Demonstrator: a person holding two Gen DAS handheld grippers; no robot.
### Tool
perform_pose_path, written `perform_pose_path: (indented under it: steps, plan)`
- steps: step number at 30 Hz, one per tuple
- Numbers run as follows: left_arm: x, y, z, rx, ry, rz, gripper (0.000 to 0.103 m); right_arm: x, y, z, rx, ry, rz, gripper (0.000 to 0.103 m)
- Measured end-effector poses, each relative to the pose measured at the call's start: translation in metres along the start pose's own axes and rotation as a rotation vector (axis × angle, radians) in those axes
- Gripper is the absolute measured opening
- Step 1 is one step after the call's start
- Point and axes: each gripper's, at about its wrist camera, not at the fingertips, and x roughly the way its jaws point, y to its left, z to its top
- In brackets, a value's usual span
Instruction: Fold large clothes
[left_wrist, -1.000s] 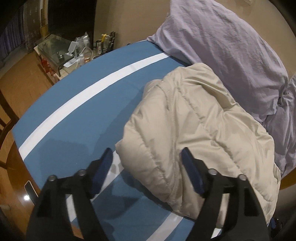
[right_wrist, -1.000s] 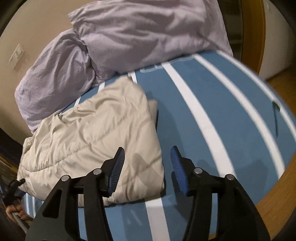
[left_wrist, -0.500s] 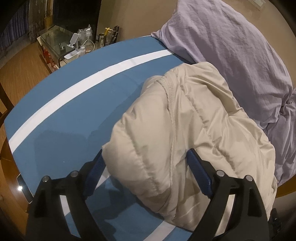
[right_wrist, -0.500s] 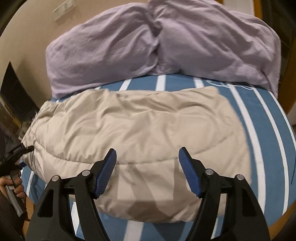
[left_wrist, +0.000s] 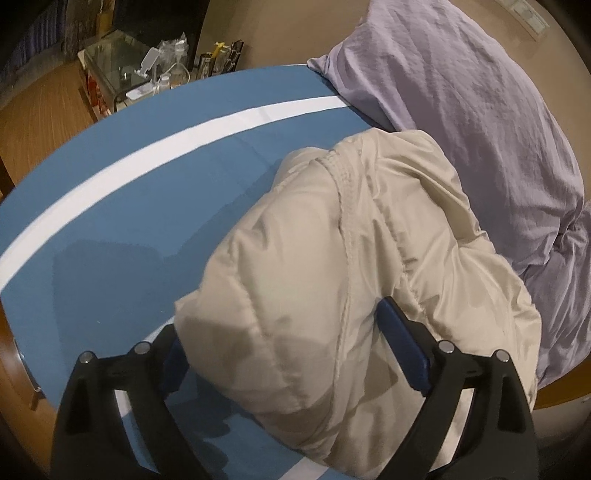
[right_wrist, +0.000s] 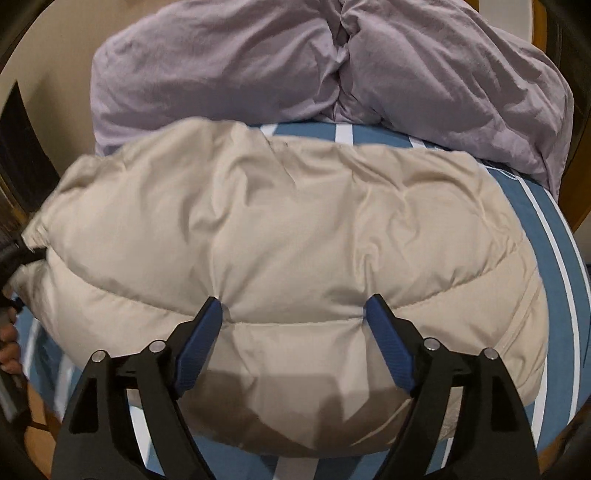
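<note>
Right gripper (right_wrist: 291, 314) now over puffy beige jacket (right_wrist: 280, 229)

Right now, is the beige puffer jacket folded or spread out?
Folded: the beige puffer jacket lies as a compact, doubled-over bundle on the blue striped bedsheet.

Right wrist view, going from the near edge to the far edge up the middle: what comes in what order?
right gripper → beige puffer jacket → blue striped bedsheet → lilac pillows
</note>
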Motion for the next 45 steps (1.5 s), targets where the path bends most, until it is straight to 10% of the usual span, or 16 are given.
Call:
perform_pose_path:
  steps: [8,20,34,45]
  plan:
    - [0.004,0.002,0.0,-0.05,0.011,-0.032,0.091,0.004,-0.004,-0.011,0.001,-0.001,-0.015,0.083]
    - [-0.023,-0.03,0.004,0.026,-0.05,-0.128,0.03,0.024,-0.004,-0.019,-0.046,-0.003,-0.013,0.085]
    - [-0.116,-0.155,-0.017,0.271,-0.136,-0.442,0.027,0.026,-0.009,-0.021,-0.08,0.002,0.0,0.085]
    - [-0.133,-0.247,-0.081,0.523,-0.093,-0.547,0.027,0.012,-0.023,-0.026,-0.086,-0.004,0.036,0.084]
